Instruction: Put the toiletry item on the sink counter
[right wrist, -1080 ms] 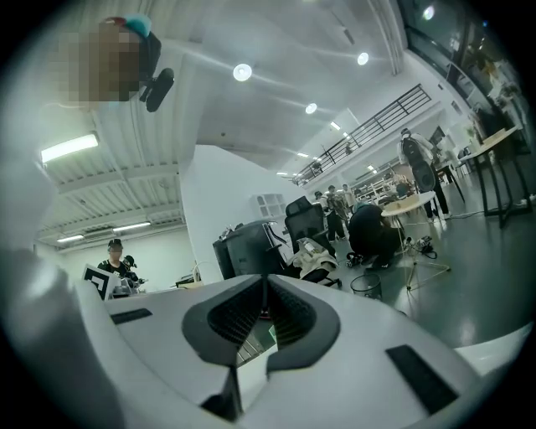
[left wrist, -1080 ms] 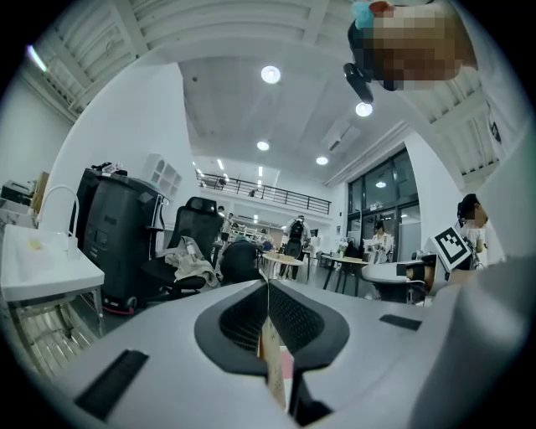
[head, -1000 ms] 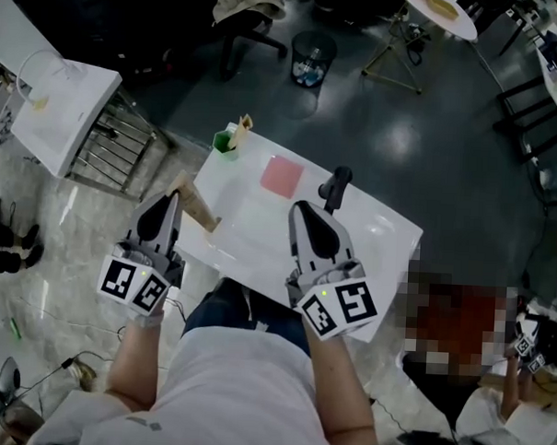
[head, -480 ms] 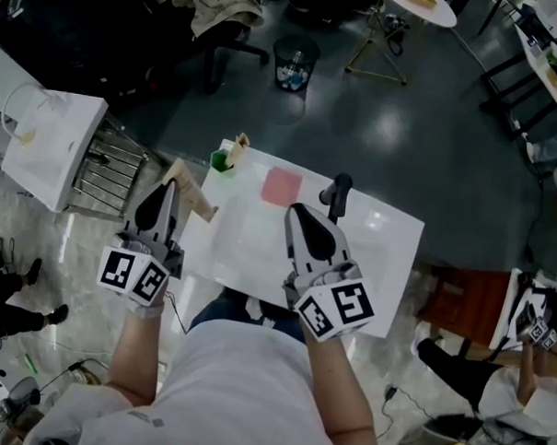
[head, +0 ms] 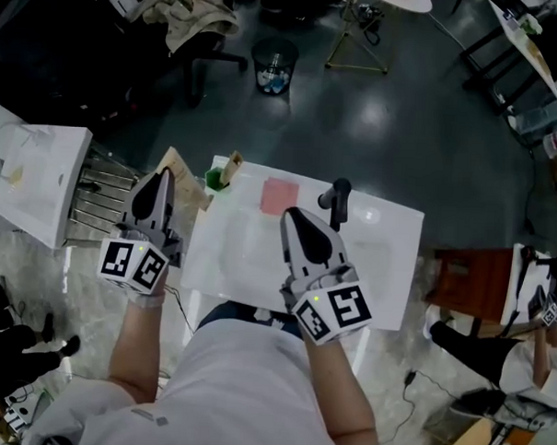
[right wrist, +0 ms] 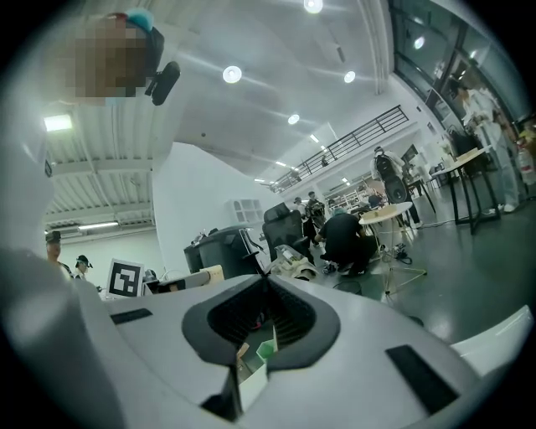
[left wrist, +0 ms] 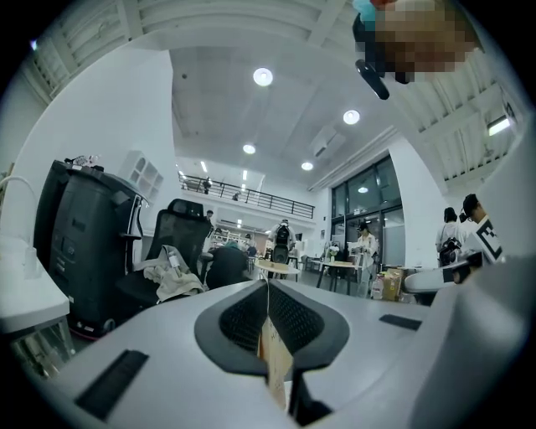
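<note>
White sink counter (head: 388, 254) below. Left gripper (head: 163, 175) pinches a thin tan box (head: 186, 183), just off the counter's left edge. Right gripper (head: 289, 214) is closed and empty. The thin grip risks the box slipping or landing off the edge.

sink counter (head: 387, 268): 1 | faucet (head: 338, 198): 1 | pink pad (head: 279, 196): 1 | green cup (head: 213, 179): 1 | tan packet (left wrist: 274, 356): 1

A white counter (head: 387, 259) with a shallow basin (head: 245, 248) bears a pink pad (head: 280, 196), a green cup (head: 214, 179) at its far left corner, and a black faucet (head: 337, 201).
</note>
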Action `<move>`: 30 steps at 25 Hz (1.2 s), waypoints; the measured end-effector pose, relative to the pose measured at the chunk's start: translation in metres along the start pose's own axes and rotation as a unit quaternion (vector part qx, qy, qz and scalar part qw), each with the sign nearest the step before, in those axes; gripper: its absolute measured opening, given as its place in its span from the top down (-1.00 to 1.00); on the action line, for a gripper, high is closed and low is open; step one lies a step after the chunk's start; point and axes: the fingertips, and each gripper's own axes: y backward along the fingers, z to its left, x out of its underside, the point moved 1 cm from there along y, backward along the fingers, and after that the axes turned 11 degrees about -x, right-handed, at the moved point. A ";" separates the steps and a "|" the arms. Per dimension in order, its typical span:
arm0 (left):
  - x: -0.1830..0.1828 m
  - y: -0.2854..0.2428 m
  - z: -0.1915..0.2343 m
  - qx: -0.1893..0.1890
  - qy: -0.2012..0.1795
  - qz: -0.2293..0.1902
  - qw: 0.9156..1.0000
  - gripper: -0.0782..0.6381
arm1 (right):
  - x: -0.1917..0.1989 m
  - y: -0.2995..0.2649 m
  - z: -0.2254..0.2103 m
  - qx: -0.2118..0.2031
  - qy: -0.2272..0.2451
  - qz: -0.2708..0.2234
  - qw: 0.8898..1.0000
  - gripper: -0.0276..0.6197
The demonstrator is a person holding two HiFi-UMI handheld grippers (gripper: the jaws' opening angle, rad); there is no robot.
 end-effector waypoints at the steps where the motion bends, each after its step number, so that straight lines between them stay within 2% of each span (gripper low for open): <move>1: 0.000 -0.006 0.002 0.002 -0.001 -0.001 1.000 0.73 | 0.001 -0.003 0.000 0.001 0.001 0.001 1.000 0.82; 6: 0.006 -0.031 0.012 0.009 -0.013 -0.003 1.000 0.73 | 0.001 -0.014 0.001 0.006 0.005 0.007 1.000 0.82; 16: 0.033 -0.067 0.030 0.004 0.004 0.008 1.000 0.73 | 0.002 -0.018 -0.017 0.033 0.008 0.021 0.999 0.82; 26: 0.056 -0.081 0.034 0.003 0.007 0.015 1.000 0.73 | 0.013 -0.019 -0.021 0.046 0.011 0.040 0.998 0.82; 30: 0.069 -0.081 0.033 0.008 -0.005 0.018 1.000 0.73 | 0.019 -0.019 -0.020 0.049 0.008 0.046 0.998 0.82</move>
